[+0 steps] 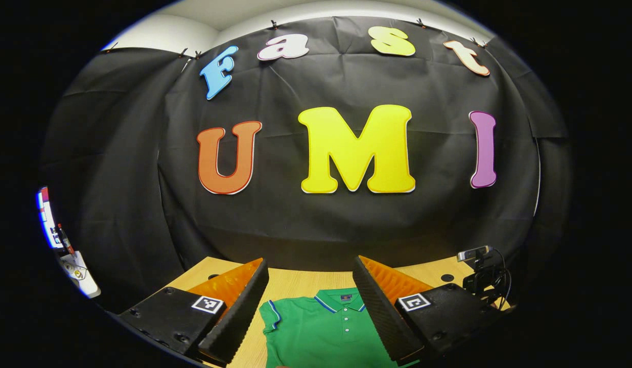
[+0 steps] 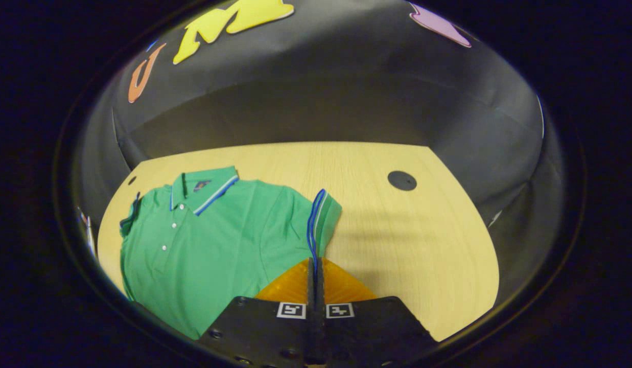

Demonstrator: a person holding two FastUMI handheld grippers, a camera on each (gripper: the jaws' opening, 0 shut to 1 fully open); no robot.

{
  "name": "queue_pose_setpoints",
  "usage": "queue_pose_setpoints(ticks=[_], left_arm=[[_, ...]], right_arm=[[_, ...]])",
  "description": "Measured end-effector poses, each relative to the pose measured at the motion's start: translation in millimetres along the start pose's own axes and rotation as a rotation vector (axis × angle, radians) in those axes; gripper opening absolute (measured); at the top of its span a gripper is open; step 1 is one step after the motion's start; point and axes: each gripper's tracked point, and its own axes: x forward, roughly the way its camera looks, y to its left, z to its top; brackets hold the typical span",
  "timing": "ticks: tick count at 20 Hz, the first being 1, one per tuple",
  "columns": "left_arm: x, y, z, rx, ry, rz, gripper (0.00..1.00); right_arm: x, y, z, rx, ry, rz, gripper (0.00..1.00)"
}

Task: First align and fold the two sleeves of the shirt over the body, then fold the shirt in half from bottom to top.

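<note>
Left gripper view, left to right: my left gripper (image 1: 310, 286) hangs above the tabletop (image 1: 295, 283) with its jaws wide apart and nothing between them. Between the two fingers lies the green shirt (image 1: 321, 332), collar toward the far edge of the tabletop, blue piping on collar and sleeve cuff, a row of white buttons down the placket. Near the far right corner of the tabletop stands a small camera on a mount (image 1: 476, 266) with dark cables beside it.

Right gripper view, left to right: the shirt (image 2: 213, 240) lies flat over the left half of the tabletop (image 2: 397, 235), its collar toward the far left corner. Its right-hand sleeve (image 2: 321, 220) rises from the cloth, and my right gripper (image 2: 314, 266) has its jaws pressed together on the blue-trimmed cuff edge of that sleeve. Farther right, a dark round hole (image 2: 401, 180) sits in the bare wood toward the far right corner.
</note>
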Motion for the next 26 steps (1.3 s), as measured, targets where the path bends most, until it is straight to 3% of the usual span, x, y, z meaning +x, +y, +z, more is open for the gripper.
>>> queue_pose_setpoints(ticks=[6,13,18,19,23,26], left_arm=[[-9.4,31.7,-2.6,-0.033,0.001,0.052,1.00],[-27.5,88.4,-9.3,-0.041,0.017,0.148,1.00],[-36.5,119.0,-15.3,-0.036,0.036,0.193,1.00],[-36.5,121.9,-17.5,-0.039,0.042,0.195,1.00],[-25.6,122.5,-32.9,-0.055,0.076,0.160,1.00],[-4.0,115.9,-63.1,-0.042,0.118,0.116,1.00]], right_arm=[[-22.7,62.6,37.8,-0.022,-0.053,0.044,0.00],[-1.6,144.3,26.3,-0.095,-0.009,0.075,0.00],[6.7,172.5,19.4,-0.111,0.003,0.074,0.04],[5.3,175.4,17.9,-0.113,0.003,0.077,0.14],[-24.5,170.9,32.5,-0.093,-0.056,0.067,0.90],[-67.9,153.6,43.7,-0.092,-0.123,0.059,0.94]])
